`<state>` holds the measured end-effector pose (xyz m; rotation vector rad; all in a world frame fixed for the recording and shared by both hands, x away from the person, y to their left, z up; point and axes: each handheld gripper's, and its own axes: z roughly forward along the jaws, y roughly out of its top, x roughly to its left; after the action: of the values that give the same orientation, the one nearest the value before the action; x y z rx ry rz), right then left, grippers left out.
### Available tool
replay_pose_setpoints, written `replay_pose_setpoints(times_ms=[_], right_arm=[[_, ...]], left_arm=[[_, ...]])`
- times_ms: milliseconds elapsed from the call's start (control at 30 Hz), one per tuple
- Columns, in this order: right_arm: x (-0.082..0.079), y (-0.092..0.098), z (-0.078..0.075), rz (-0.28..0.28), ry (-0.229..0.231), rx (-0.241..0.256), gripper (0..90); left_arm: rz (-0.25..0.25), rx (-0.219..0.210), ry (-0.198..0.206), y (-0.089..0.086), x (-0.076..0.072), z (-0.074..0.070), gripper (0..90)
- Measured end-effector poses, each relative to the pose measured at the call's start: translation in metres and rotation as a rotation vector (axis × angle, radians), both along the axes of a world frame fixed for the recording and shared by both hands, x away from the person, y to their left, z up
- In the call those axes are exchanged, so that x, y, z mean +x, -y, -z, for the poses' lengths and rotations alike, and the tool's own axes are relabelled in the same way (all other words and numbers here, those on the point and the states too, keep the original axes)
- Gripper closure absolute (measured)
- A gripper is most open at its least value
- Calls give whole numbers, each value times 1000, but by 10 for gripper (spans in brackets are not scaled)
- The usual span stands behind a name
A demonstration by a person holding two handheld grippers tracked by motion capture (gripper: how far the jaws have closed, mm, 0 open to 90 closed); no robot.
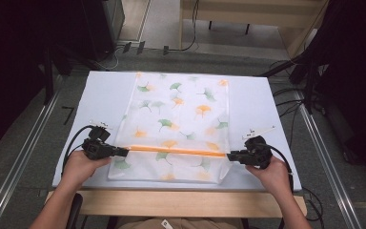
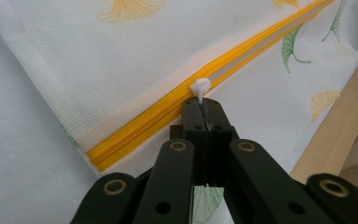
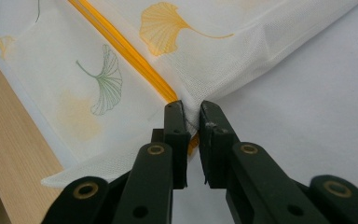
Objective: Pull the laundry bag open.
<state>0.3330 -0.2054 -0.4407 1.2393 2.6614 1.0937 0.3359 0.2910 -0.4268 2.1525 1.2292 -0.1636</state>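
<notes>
A white mesh bag (image 1: 178, 119) printed with green and orange ginkgo leaves lies flat on the table. Its orange zipper (image 1: 176, 150) runs across the near part. At the zipper's left end my left gripper (image 1: 124, 152) is shut on the white zipper pull (image 2: 200, 87), jaws pressed together around its tab. My right gripper (image 1: 230, 155) pinches the bag's right edge at the zipper's end, with mesh fabric (image 3: 193, 116) caught between its jaws (image 3: 192, 112). The zipper (image 2: 168, 109) looks closed behind the pull and slightly parted ahead of it.
A pale blue-white mat (image 1: 100, 100) covers the table; its wooden front edge (image 1: 171, 202) shows near me. Metal rails (image 1: 19, 157) flank the table on both sides. Cables (image 1: 286, 102) lie on the floor to the right and behind.
</notes>
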Motion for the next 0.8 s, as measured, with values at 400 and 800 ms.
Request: replay_pose_setpoints(times_ms=[400, 800], right_arm=[[0, 0, 1, -4, -2, 4, 841], [0, 0, 0, -3, -2, 4, 841]], left_arm=[[3, -6, 0, -1, 0, 0, 900], [-4, -7, -2, -3, 0, -2, 900]])
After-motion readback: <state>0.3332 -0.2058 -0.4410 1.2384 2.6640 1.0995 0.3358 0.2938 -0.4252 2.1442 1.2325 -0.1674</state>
